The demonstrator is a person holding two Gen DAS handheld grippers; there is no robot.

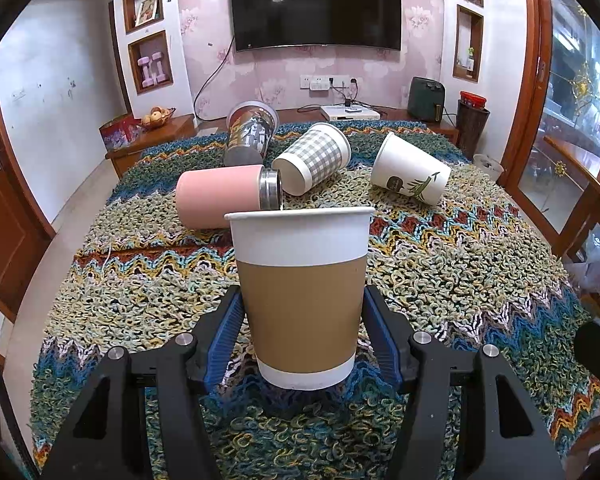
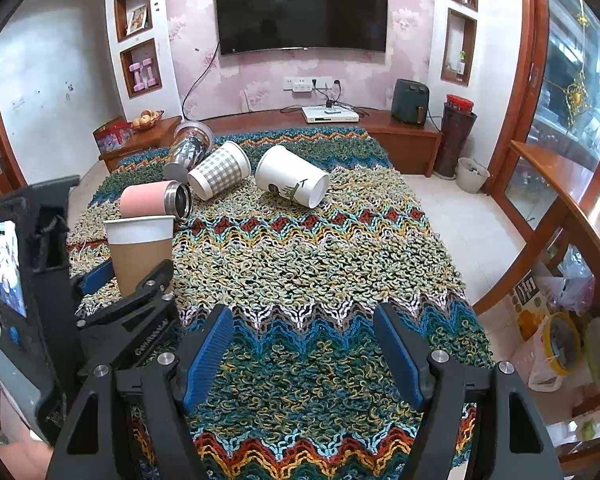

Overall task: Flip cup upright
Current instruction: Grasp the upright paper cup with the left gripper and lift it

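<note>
Cup (image 1: 300,296) base in right-wrist view hidden behind left gripper (image 2: 138,270).

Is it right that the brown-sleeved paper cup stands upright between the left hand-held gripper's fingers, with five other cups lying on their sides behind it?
Not quite: the left wrist view shows four cups lying behind the upright brown-sleeved paper cup, not five. The rest holds for the left hand-held gripper.

A wide stretch of bare knitted cloth (image 2: 320,264) is seen ahead of the open right claw (image 2: 303,354), with nothing on it; at the far side the way is blocked by four tipped vessels close together: pink tumbler (image 2: 154,199), glass jar (image 2: 190,146), checked cup (image 2: 219,170), white leaf-print cup (image 2: 292,176); the near left is occupied by the upright brown-sleeved cup (image 2: 140,254) between the left claw's (image 1: 303,322) fingers.
</note>
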